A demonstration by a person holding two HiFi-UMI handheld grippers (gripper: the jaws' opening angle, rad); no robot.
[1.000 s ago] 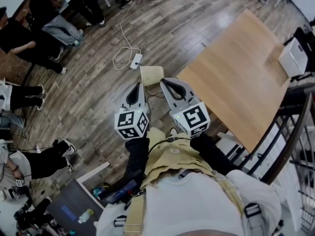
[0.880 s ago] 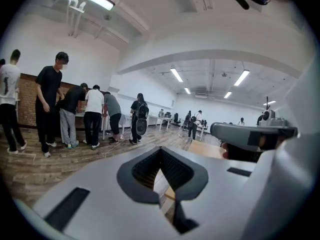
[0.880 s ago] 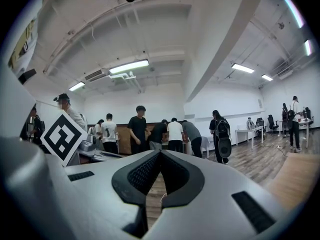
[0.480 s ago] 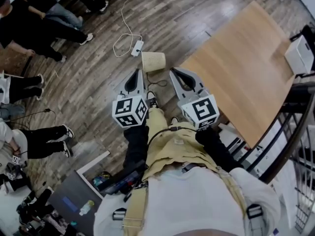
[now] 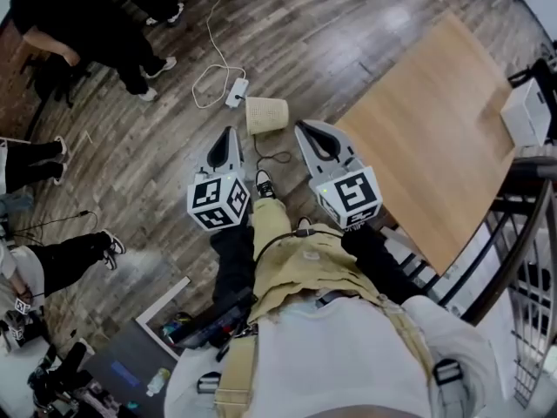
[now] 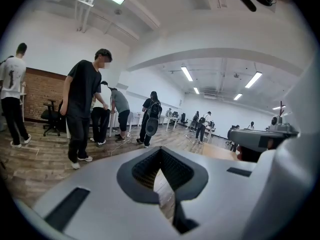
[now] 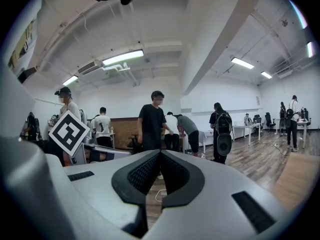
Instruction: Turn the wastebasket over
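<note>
The wastebasket (image 5: 265,114) is a small cream, tapered bin standing on the wood floor ahead of me; which end is up I cannot tell. My left gripper (image 5: 228,133) points at the floor just left of it, jaws shut and empty. My right gripper (image 5: 305,127) hangs just right of it, also shut on nothing. Neither touches the bin, which lies between and slightly beyond the two tips. Both gripper views look level across the room over closed jaws: the left gripper (image 6: 160,149) and the right gripper (image 7: 160,152). The bin is hidden in them.
A light wooden table (image 5: 435,129) fills the right, with a white box (image 5: 526,111) at its far corner and a dark railing (image 5: 522,233) beyond. A power strip with white cable (image 5: 236,92) lies behind the bin, a black cable (image 5: 277,157) before it. Several people stand at the left.
Both grippers have moved forward and a little down, closer to the wastebasket, and now flank it. Both jaws stayed shut. My foot has stepped forward.
</note>
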